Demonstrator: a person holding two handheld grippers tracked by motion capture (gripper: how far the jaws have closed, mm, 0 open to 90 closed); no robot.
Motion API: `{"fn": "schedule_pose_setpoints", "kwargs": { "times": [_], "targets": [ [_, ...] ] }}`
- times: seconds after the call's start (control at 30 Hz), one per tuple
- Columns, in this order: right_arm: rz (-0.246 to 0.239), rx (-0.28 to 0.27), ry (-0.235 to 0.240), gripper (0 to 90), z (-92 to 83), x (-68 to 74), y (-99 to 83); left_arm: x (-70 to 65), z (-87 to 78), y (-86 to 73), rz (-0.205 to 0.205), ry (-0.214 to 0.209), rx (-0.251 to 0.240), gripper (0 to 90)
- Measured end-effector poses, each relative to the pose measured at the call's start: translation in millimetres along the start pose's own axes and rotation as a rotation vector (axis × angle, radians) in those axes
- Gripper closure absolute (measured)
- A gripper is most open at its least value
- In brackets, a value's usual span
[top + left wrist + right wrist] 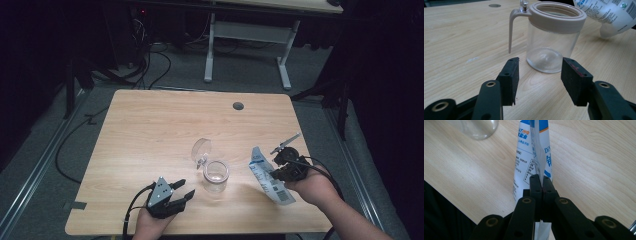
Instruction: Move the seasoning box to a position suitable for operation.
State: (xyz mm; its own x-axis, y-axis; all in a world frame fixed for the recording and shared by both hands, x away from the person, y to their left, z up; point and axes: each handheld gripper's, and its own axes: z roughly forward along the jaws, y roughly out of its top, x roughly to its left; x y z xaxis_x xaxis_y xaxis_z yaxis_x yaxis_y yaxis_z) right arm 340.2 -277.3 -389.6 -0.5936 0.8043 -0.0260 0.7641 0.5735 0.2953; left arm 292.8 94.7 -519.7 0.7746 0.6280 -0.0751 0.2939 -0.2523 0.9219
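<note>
Jaws, left gripper [540, 75]: parted wide, nothing between the black foam-faced pads; they stand just short of the jar [552, 40], apart from it. In the high view this left gripper [182, 192] sits low at the near edge of the counter [150, 125], a grey three-cornered plate on its top.

Jaws, right gripper [541, 183]: closed tight, pinching a flat edge of the pouch [531, 157]. In the high view the right gripper [280, 167] holds the pouch [265, 175] tilted just right of the jar [216, 175].

Jar: clear glass or plastic, cylindrical, thick rounded base, beige ring about its mouth, standing upright near the middle of the counter's near half. Hinged lid [202, 148]: clear, round, swung open and standing up behind the mouth.

By view: the left gripper view gives the beige lever [511, 32] that hangs down from the ring beside the jar wall, and a metal hinge fitting at its top; the high view gives the open lid. The right gripper view gives the pouch print close: white film, blue band, small black text, a folded seam down the middle. The left gripper view gives its barcode corner.

Counter: pale wood-grain laminate, rounded corners, a round cable port [238, 106] near the far edge.
</note>
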Motion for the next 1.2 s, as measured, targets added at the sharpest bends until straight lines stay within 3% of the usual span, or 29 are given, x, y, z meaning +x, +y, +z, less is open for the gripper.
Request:
{"fn": "schedule_pose_setpoints", "kwargs": {
  "times": [0.33, 0.73, 0.87, 0.9, 0.97, 1.2],
  "targets": [
    [-0.021, 0.08, 0.013, 90.0, 1.2, 2.0, 7.0, -0.9, 0.2, -0.5, 0.005, -0.009, -0.012, 49.5],
    [-0.018, 0.106, 0.0, 90.0, 1.2, 4.2, 10.1, -7.6, 4.3, -3.4, 0.034, 0.014, -0.017, 50.8],
    [-0.028, 0.087, 0.006, 90.0, -3.9, 7.2, 9.5, -12.6, 5.5, -1.2, 0.017, -0.03, -0.013, 50.7],
    [0.002, 0.096, 0.003, 90.0, -6.2, 10.3, 9.5, -14.4, 6.0, -0.4, 0.015, -0.04, -0.008, 50.7],
    [0.002, 0.088, 0.004, 90.0, -8.5, 12.4, 10.0, -18.3, 7.0, 2.6, 0.015, -0.064, 0.0, 50.8],
    [-0.004, 0.059, 0.014, 90.0, -11.3, 17.0, 11.8, -32.1, 11.1, 13.9, 0.038, -0.091, -0.008, 50.3]
  ]
}}
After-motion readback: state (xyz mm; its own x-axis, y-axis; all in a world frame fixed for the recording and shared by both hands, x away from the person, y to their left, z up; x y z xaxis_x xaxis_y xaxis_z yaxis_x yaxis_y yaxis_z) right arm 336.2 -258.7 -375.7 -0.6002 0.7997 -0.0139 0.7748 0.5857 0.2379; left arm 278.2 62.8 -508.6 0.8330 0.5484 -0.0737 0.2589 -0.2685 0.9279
